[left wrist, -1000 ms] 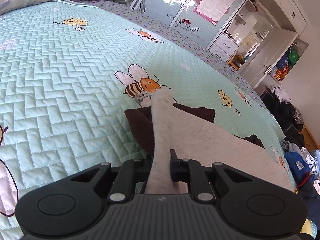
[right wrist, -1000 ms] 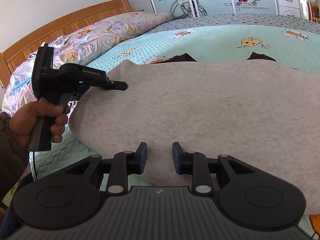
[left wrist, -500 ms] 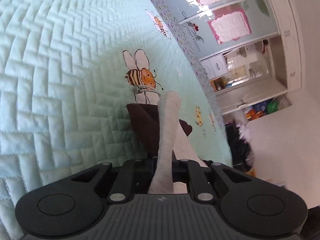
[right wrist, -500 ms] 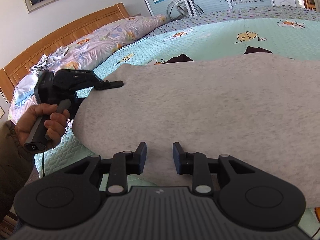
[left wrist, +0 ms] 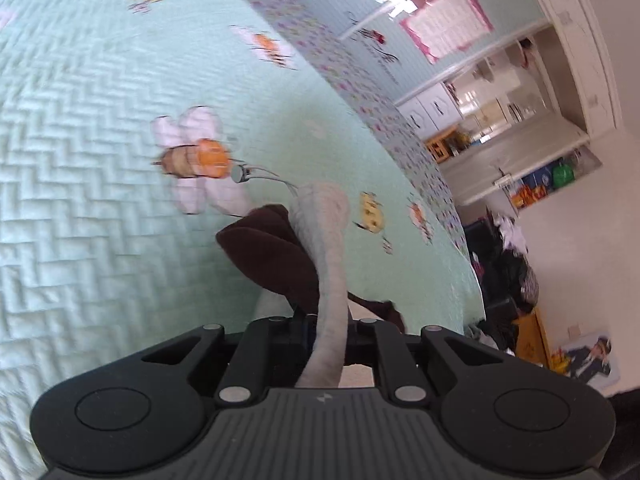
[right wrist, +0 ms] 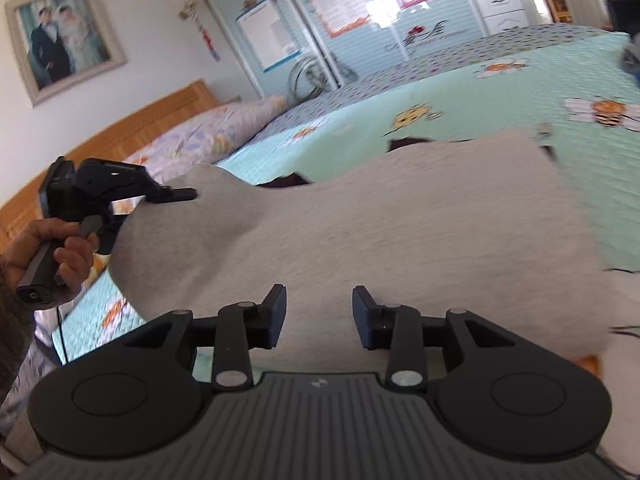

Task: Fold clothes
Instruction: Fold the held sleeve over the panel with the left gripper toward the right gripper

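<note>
— Since a second ago, what's changed on your feeds?

— Both views have rolled. On my left wrist camera the mint bedspread [left wrist: 80,200] now tilts steeply and the bee print sits further left; everything is blurrier. On the right wrist camera the framed photo [right wrist: 60,40] on the wall has come into view, which it wasn't before, and my right gripper [right wrist: 319,316] shows a clearly wider gap than a second ago: its jaws are opening.

— Anything between them?

— Only the grey garment [right wrist: 400,232] lying beyond and below the fingers; the pads aren't pressing it, so that side is released.

— And the left?

— My left gripper [left wrist: 328,328] is clenched on a fold of the same grey garment. The cloth runs up from between the fingers as a narrow band, with the dark brown inner fabric [left wrist: 272,256] bulging out just to its left. From the right camera I can see that gripper off to the left, its tip pinching the garment's far-left edge, with the person's left hand [right wrist: 44,248] wrapped around the handle.

— Where does the garment sit overall?

— Spread across the bedspread, its left edge pulled up off the bed, the near edge just ahead of my right fingers [right wrist: 276,316].
</note>
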`<action>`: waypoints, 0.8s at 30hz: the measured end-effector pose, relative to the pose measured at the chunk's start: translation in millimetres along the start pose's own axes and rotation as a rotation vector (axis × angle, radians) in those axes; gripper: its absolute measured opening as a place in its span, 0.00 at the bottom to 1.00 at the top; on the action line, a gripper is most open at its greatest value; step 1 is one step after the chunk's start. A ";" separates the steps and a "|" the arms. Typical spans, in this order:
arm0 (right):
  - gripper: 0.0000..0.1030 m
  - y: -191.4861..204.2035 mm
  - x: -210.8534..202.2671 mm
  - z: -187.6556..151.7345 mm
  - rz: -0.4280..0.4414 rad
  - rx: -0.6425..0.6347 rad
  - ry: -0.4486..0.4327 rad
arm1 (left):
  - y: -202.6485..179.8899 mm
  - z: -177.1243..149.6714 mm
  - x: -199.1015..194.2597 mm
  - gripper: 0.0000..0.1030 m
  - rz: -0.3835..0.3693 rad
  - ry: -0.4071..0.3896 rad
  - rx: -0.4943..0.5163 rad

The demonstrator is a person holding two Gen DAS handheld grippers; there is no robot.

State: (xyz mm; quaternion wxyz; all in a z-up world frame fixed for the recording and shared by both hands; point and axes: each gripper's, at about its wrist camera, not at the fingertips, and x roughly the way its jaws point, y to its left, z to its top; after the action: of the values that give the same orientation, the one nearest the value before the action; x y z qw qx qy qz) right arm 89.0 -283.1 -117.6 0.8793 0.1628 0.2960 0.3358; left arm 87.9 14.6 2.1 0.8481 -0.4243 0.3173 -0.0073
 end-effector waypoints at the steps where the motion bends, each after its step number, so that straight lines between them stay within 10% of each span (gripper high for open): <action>1: 0.38 -9.0 -6.7 0.5 -0.004 0.024 -0.023 | -19.9 -3.5 2.5 0.12 -0.001 0.007 0.030; 10: 0.39 -84.6 -59.1 -4.5 0.000 0.214 -0.182 | -179.1 -91.4 97.3 0.13 0.069 0.145 0.279; 17: 0.47 -124.8 -74.1 -12.8 0.009 0.307 -0.237 | -198.7 -183.5 172.8 0.21 0.231 0.189 0.491; 21: 0.47 -137.3 -69.5 -14.8 0.035 0.341 -0.242 | -225.2 -212.9 170.9 0.67 0.265 0.174 0.659; 24: 0.48 -138.7 -65.9 -14.3 0.041 0.337 -0.241 | -250.2 -223.5 152.9 0.75 0.192 0.176 0.701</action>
State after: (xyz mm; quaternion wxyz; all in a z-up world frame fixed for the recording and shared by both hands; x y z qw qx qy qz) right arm 109.0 -427.1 -168.8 0.8617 0.3524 0.2373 0.2776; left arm 152.6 -348.4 4.0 0.9082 -0.0743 0.4054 -0.0723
